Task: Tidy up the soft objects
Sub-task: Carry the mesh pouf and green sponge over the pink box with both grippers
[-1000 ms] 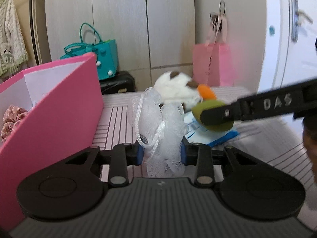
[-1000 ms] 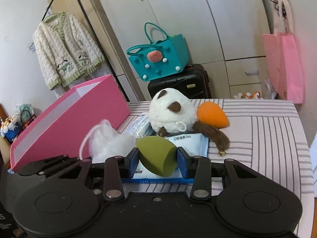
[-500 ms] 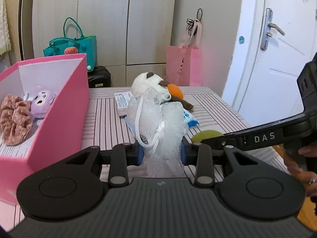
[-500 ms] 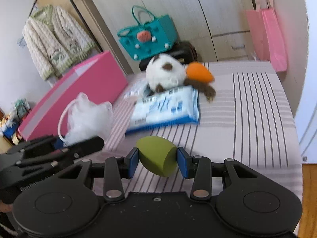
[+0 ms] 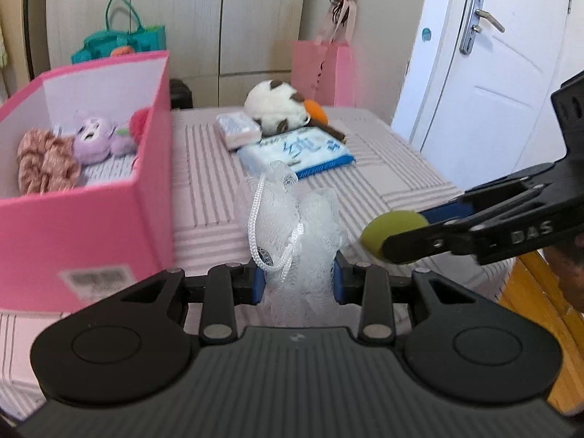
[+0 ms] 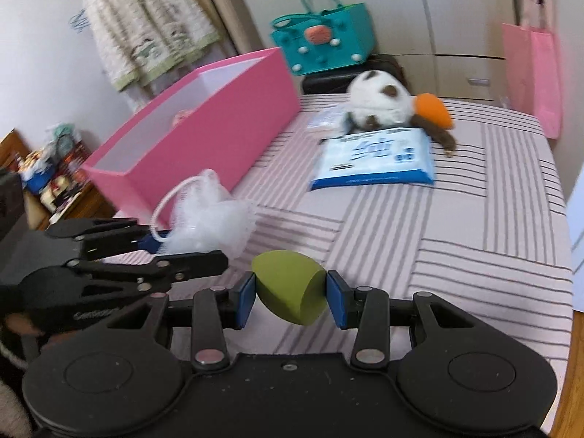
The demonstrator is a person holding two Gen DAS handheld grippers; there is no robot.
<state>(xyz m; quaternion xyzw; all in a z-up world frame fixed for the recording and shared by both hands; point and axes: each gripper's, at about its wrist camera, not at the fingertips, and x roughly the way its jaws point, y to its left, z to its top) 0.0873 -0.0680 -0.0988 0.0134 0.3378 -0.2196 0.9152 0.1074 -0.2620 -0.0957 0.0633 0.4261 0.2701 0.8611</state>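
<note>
White mesh is the nearest worry: the bath pouf [image 5: 295, 241] is pinched between the blue pads of the left tool [image 5: 296, 280], held above the near edge of the striped counter [image 5: 383, 168], and its netting squashes so easily that the pads may be holding only loose folds. If so, it could slide out on the way to the box. Its cord loop [image 5: 268, 226] hangs free down the front and could snag on the box rim or on the other tool.

Just beside it, the right tool [image 6: 290, 294] is clamped on the olive-green makeup sponge [image 6: 288, 292], also off the counter near its front edge. That sponge is smooth and tapered, and the pads catch it only at its widest part, so a squeeze or a jolt might squirt it out toward the floor. The two tools sit close together, fingers nearly crossing in the right wrist view; a bump between them is the likeliest cause of either drop.

To the left, the pink box [image 5: 84, 197] stands along the counter's left side, already holding a scrunchie [image 5: 43, 160] and a purple plush [image 5: 96, 138]. Its walls are tall and look like light card; clipping the rim with a tool could shove or tip it.

Toward the far edge lie the wipes packet [image 5: 303, 151], a smaller tissue pack [image 5: 237, 129], the white plush [image 5: 275, 107] and an orange sponge [image 5: 317, 111], well apart from both tools.
</note>
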